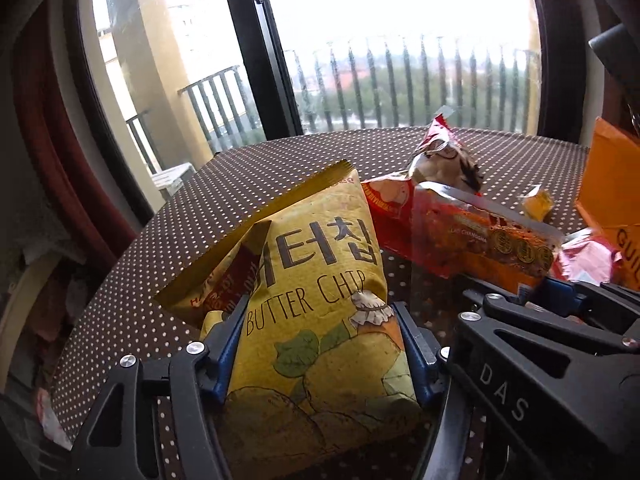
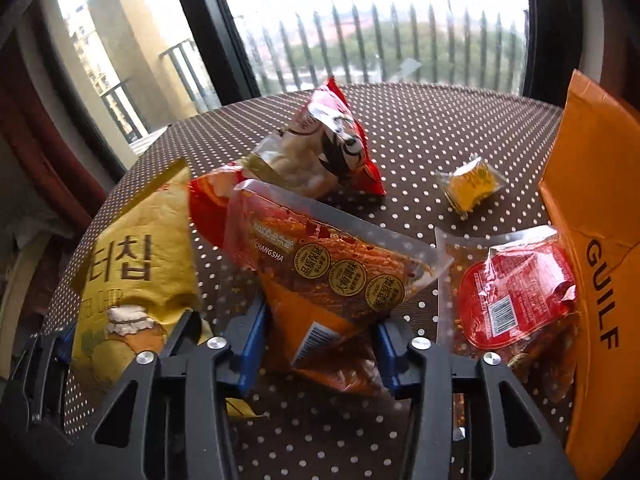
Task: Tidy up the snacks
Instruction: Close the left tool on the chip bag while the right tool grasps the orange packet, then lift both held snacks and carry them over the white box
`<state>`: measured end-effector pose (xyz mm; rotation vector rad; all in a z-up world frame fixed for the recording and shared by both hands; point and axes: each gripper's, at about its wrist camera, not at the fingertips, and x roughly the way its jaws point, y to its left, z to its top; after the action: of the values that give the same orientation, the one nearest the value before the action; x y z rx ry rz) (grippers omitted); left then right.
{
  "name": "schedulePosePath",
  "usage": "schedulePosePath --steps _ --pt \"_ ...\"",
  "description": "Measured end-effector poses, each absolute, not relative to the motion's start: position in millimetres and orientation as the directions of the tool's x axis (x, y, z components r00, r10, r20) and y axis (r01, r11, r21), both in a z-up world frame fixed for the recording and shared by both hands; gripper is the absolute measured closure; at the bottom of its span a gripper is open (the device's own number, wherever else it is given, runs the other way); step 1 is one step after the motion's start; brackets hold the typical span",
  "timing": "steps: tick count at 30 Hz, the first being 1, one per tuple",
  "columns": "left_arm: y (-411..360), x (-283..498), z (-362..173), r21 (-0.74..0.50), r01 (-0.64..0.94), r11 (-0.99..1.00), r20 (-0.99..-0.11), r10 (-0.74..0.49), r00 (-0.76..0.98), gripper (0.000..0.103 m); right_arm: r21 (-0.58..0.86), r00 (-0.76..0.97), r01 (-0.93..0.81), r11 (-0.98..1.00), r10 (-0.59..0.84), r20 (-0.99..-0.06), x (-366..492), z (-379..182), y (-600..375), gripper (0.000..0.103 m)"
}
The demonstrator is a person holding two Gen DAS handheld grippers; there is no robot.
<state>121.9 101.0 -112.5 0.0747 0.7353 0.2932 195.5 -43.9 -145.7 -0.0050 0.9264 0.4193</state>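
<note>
The left gripper (image 1: 320, 340) is clamping the yellow butter chip bag (image 1: 316, 304) low on its body, its blue pads (image 1: 228, 344) pressing into both sides so the bag is standing up and leaning away ahead of the fingers; gripping the lower part is probably meant to keep the puffy bag from swinging. Just to its right, the right gripper (image 2: 320, 344) is pinching the orange spicy snack packet (image 2: 332, 272) near its bottom edge, the packet tilting up and forward from between the jaws, seemingly lifted clear of the dotted tablecloth (image 2: 420, 128). Beyond that packet, a red and white snack bag (image 2: 328, 148) is lying on the cloth, partly against another red packet (image 2: 208, 204). Farther ahead and to the right, a small yellow wrapped sweet (image 2: 472, 186) is sitting alone. Close on the right of the right gripper, a clear pack with a red label (image 2: 516, 292) is resting just beside an orange cardboard box (image 2: 600, 240), which is standing open at the table's edge and is likely the place the snacks are being gathered into.
</note>
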Motion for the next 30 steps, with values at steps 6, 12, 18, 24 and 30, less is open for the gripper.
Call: schedulePosePath --steps 6,12,18,24,30 --pt "98 109 -105 0.117 -0.216 0.969 -0.651 0.24 0.72 0.041 0.163 0.545 -0.359 0.919 0.348 -0.763 180 -137 -53 0.057" --pt "92 100 -97 0.082 -0.192 0.978 -0.651 0.198 0.732 0.042 0.145 0.566 -0.356 0.923 0.336 -0.753 171 -128 -64 0.057" --pt "82 89 -86 0.063 -0.178 0.982 -0.634 0.177 0.753 0.042 0.13 0.597 -0.355 0.926 0.332 -0.731 165 -113 -74 0.057" --pt "70 76 -71 0.03 -0.151 0.988 -0.618 0.137 0.774 0.042 0.111 0.633 -0.354 0.929 0.326 -0.702 149 -95 -84 0.058" --pt "62 66 -53 0.014 -0.127 0.992 -0.59 0.111 0.8 0.042 0.102 0.666 -0.36 0.927 0.332 -0.668 136 -76 -92 0.058"
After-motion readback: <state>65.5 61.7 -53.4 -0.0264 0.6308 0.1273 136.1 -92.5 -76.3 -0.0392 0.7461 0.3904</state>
